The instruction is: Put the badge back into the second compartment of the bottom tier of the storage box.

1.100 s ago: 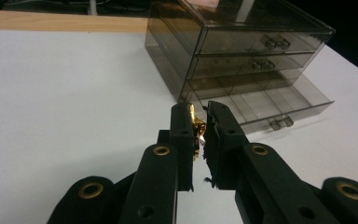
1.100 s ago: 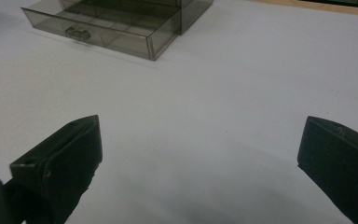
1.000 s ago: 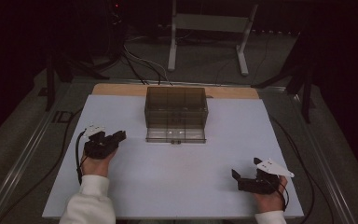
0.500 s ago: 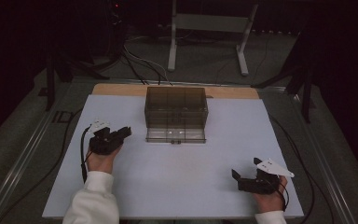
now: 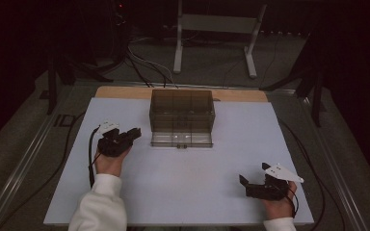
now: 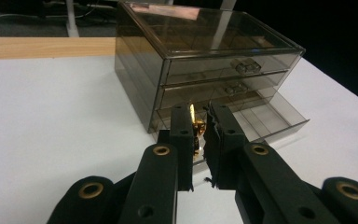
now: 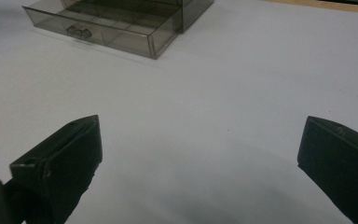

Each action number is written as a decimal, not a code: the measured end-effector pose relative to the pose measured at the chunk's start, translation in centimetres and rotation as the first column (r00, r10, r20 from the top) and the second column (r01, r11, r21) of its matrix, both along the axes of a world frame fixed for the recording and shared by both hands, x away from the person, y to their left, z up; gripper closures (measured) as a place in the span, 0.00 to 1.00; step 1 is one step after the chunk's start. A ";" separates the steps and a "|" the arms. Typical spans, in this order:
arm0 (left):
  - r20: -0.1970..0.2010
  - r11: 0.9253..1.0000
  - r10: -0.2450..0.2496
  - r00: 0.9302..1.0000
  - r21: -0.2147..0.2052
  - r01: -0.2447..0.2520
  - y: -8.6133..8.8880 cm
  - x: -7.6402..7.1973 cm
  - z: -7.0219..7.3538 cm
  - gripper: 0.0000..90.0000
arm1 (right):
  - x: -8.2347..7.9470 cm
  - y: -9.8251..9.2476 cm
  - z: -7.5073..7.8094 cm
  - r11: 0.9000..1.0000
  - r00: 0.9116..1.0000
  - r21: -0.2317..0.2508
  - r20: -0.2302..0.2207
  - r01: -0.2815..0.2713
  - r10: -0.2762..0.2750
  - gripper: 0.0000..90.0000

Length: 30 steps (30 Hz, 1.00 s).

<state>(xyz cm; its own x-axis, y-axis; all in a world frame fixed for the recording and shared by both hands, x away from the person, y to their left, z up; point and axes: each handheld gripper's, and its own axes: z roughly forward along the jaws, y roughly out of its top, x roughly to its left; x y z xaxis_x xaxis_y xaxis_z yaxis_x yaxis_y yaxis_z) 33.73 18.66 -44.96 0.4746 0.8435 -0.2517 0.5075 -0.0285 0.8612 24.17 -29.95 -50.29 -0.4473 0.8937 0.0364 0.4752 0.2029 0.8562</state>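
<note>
A smoky clear box of three drawers (image 5: pixel 182 109) stands at the middle back of the white table (image 5: pixel 183 192), its bottom drawer (image 5: pixel 181 139) pulled out. My left gripper (image 5: pixel 133 133) hovers just left of that drawer, pointing at it. Its jaws are shut on a small gold-coloured object (image 6: pixel 196 128), which the left gripper view shows between the pads of the left gripper (image 6: pixel 200 112), with the open drawer (image 6: pixel 270 116) right behind. My right gripper (image 5: pixel 244 184) rests at the front right of the table. Its jaws stand wide apart with nothing between them, as the right gripper (image 7: pixel 200 126) shows in its own view.
A wooden strip (image 5: pixel 125 91) borders the table's far edge. Beyond it, cables (image 5: pixel 144 62) and a white stand (image 5: pixel 214 33) sit on the dark floor. The open drawer (image 7: pixel 112 28) lies far ahead of the right jaws, with bare table between.
My left gripper has drifted a little right and forward, closer to the open bottom drawer. The right gripper has kept still.
</note>
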 end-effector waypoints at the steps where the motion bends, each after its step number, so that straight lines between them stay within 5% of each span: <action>1: -0.001 1.000 0.000 1.000 0.000 0.000 -0.1 0.1 0.0 0.92 | 0.0 0.0 0.0 1.000 1.000 0.001 0.000 0.000 0.000 0.00; 30: 0.004 1.000 -0.020 1.000 -0.002 0.020 -2.6 2.1 0.2 0.92 | 0.1 -0.1 -0.1 1.000 1.000 0.002 -0.005 -0.003 0.003 0.00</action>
